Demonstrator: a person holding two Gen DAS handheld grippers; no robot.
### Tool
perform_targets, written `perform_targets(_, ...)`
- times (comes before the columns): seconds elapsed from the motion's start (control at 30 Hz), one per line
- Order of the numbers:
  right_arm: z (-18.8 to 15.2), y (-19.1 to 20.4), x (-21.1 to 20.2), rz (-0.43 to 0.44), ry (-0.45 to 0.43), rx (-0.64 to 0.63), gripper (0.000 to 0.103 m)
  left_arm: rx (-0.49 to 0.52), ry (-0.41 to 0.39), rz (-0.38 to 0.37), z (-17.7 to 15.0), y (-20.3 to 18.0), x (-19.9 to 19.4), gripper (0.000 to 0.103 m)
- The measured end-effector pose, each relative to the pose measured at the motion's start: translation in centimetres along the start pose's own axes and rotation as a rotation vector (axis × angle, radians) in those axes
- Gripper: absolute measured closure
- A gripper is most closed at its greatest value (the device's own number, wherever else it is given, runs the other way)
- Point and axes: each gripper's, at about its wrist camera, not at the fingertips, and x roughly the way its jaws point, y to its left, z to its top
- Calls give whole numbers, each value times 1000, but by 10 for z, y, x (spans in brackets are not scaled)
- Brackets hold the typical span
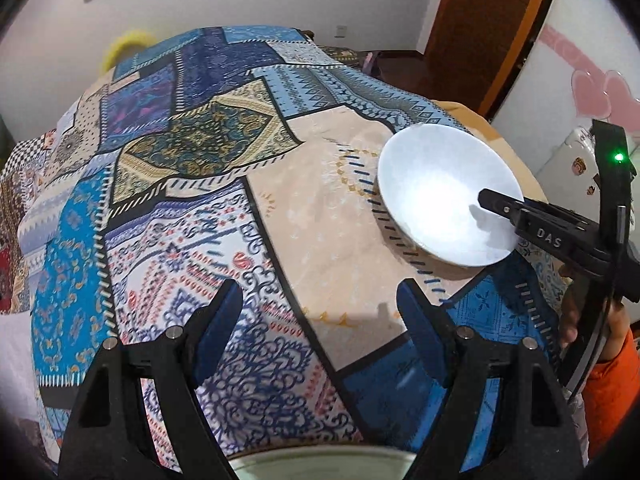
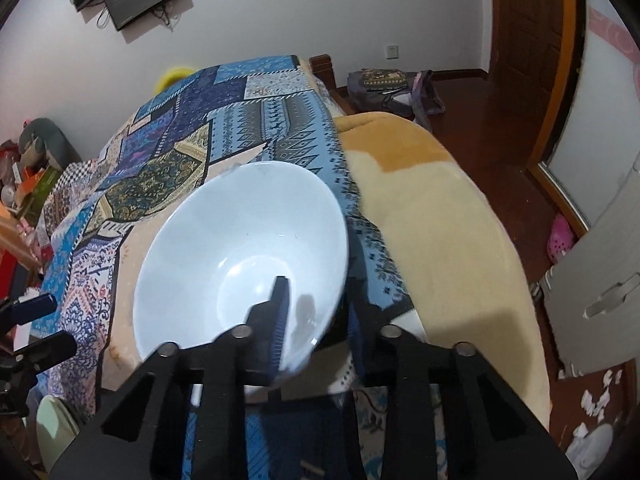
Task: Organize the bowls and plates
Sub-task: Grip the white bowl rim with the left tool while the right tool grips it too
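The right gripper (image 2: 316, 300) pinches the white bowl (image 2: 240, 256) by its near rim only, tilted (a thin hold), so it could slip onto the patterned cloth (image 1: 192, 208). The left gripper (image 1: 320, 320) hangs spread and empty.

White bowl (image 1: 444, 196) on patchwork cloth (image 1: 200, 208), right claw (image 1: 486, 200) pinching its rim, left claw (image 1: 320, 312) spread wide

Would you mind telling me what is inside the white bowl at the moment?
Only one finger of the right claw reaches inside the white bowl, gripping its rim; no food shows. That finger hides a small patch of the bottom.
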Motion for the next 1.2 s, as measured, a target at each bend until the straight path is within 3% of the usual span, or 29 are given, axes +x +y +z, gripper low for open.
perform_targets(0.27,-5,9,6,20,6,-82,84,1,12,-15,9,-11,14,24)
perform_targets(0.67,-21,34,-1,154,68,-158,84,-7,84,-33,6,-16,35,24)
perform_targets(0.77,-27,42,-2,167,80,-181,84,27,101,-1,2,-20,41,36)
perform_targets(0.9,-34,47,-2,182,96,-189,84,34,163,-19,-5,-21,52,54)
perform_targets(1.2,-33,48,9,207,146,-134,82,35,151,-33,-9,-17,53,74)
